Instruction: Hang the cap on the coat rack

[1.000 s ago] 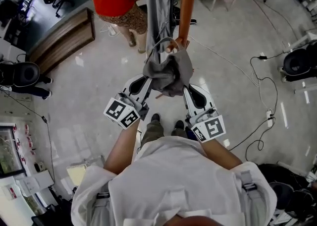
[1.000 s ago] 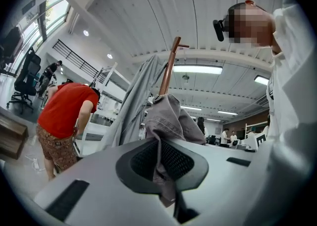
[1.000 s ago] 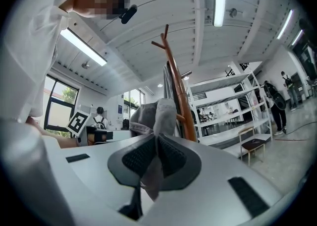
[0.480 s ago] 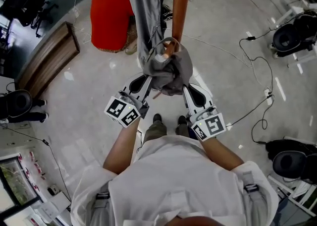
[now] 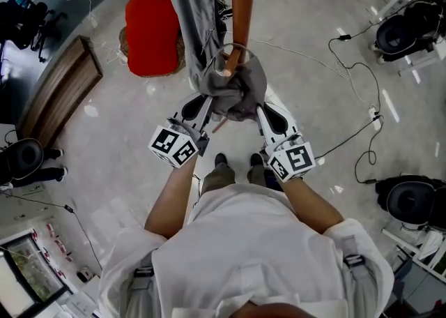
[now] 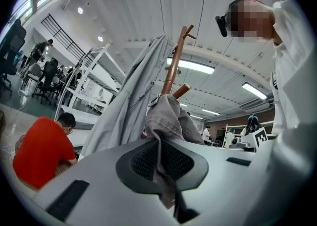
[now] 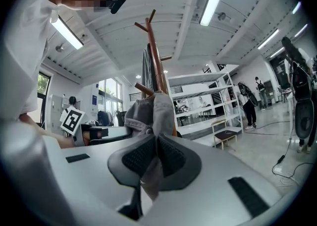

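Hanging bunched between the two claws, the grey cap [image 5: 235,92] sits right against the brown pole of the coat rack [image 5: 244,3], with the tip of a short peg [image 5: 228,67] showing just above its crumpled crown. A thin loop at the cap's upper edge curves close round that peg tip; whether it rests on the peg cannot be told.

The left claw [image 5: 207,105] is clamped on the cap's left side. In the left gripper view a fold of the cloth runs down between the dark ribbed pads, and the rest of the cap rises ahead of the tips toward the peg. The right claw [image 5: 260,107] is closed on the cap's right side in the same way, with fabric squeezed between its pads and trailing below them. Both claws point up at the rack from either side, so the cap spans the gap between their tips.

A long grey garment [image 5: 189,3] hangs from the rack just left of the cap. Beyond it a person in a red top [image 5: 152,34] crouches on the floor [image 5: 313,121], and cables [image 5: 352,76] trail off to the right.
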{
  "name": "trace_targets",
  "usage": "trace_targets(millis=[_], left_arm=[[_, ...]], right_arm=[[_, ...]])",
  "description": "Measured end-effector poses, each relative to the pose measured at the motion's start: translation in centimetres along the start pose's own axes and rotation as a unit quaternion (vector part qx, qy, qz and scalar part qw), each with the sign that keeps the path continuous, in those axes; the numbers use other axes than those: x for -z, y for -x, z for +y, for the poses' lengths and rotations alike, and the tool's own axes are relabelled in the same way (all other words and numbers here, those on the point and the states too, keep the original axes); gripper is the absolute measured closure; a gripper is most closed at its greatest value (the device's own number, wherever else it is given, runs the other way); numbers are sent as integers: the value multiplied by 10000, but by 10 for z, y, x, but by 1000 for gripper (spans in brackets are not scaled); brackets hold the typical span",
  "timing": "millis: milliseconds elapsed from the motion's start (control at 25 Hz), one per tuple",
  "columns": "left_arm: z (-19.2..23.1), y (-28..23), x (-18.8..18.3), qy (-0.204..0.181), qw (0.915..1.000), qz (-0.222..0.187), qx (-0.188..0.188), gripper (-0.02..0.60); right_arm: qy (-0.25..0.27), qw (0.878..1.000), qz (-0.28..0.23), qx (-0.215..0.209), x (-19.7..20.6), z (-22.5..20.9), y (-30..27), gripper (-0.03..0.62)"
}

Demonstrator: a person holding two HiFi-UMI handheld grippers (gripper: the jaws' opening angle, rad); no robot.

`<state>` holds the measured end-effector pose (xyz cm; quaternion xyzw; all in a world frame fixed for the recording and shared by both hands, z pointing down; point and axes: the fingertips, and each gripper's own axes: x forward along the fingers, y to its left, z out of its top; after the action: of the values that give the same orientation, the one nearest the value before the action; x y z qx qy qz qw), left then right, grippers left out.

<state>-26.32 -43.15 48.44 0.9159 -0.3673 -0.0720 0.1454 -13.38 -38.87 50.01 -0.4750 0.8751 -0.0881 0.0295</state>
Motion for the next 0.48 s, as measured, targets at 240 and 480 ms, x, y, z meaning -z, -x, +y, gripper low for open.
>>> trace_targets(millis=[240, 480], left_arm=[[7, -6, 17, 22, 9999, 138, -20, 558], [17, -13, 35, 15, 9994, 340, -95, 558]], right_arm=[[-24, 9997, 191, 118, 18, -11, -5, 559], [-59, 9992, 351, 152, 35, -20, -13, 557]])
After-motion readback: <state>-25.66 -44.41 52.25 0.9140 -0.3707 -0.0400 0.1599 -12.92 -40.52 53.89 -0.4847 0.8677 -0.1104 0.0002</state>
